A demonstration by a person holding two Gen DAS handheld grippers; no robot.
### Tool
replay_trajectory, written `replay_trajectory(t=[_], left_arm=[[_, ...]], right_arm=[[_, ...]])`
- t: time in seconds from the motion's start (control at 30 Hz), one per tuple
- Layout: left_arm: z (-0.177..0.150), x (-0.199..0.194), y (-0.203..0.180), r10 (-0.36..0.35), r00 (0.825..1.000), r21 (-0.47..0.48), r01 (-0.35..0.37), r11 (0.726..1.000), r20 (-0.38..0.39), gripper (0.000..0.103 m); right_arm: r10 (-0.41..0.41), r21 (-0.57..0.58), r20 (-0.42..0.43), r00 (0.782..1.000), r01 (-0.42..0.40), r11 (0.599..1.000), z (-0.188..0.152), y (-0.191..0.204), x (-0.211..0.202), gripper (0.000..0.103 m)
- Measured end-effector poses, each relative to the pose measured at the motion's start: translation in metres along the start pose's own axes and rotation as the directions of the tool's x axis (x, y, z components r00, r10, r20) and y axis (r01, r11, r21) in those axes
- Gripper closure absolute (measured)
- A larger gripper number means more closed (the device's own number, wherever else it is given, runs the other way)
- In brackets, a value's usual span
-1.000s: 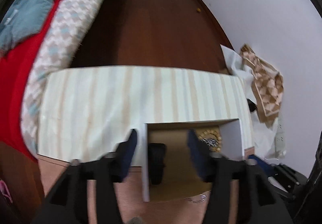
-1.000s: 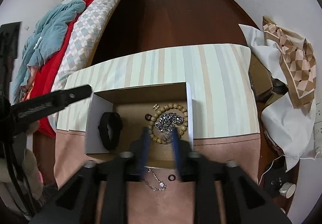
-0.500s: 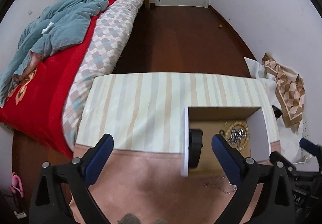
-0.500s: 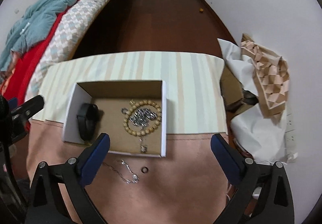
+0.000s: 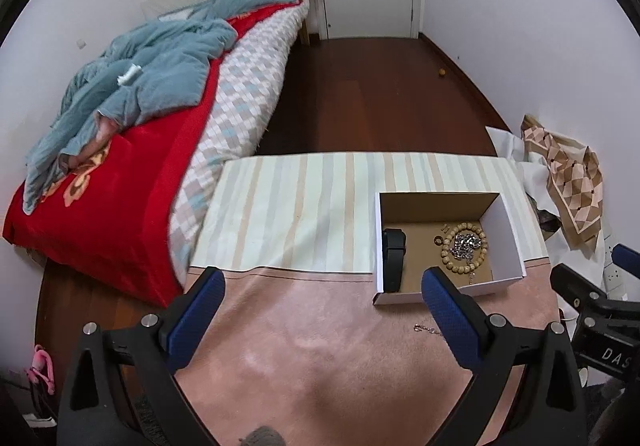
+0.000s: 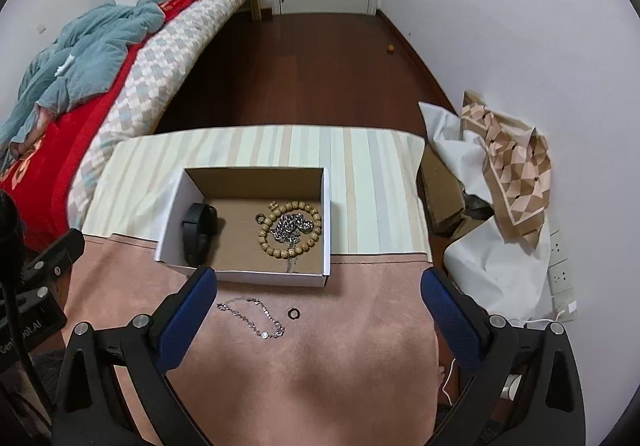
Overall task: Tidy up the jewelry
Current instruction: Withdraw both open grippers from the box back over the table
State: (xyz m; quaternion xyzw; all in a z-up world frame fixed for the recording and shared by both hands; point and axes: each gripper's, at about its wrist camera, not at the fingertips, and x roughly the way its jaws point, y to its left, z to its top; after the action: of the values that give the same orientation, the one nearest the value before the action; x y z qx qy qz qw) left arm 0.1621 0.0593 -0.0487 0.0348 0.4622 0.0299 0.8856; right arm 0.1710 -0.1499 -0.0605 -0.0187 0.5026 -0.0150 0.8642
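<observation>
Both grippers, left (image 5: pixel 320 286) and right (image 6: pixel 320 286), rose from the box (image 6: pixel 248 278), fingers spread (nothing between).

The left gripper (image 5: pixel 322 292) and right gripper (image 6: pixel 320 292) look alike — matte black angular frames with triangular cut-outs, round silver screws just behind each finger, and ribbed blue pads (image 6: pixel 188 312) lining the fingers' inner faces — white lettering marks one body.

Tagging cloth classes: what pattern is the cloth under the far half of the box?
Pale stripes, cream, beige and light green, on the striped cloth; clearest in the right wrist view.
</observation>
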Motion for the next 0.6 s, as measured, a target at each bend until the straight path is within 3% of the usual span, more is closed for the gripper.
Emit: replay_trajectory(t=[0.37,0.6], left_arm=[[-0.014,-0.044,0.009,-0.005,0.999,-0.021,0.007,1.0,0.05,0.003],[-0.037,-0.016,0.007,0.059,0.998,-0.035,-0.059,0.998,-0.013,0.003]], right_arm=[[0.013,-0.004,0.08,0.997,-0.013,1.0,-0.016,0.002,-0.055,0.0],[0.066,0.069,0.044,0.997,-0.069,0.995,-0.043,-0.011,-0.021,0.001]])
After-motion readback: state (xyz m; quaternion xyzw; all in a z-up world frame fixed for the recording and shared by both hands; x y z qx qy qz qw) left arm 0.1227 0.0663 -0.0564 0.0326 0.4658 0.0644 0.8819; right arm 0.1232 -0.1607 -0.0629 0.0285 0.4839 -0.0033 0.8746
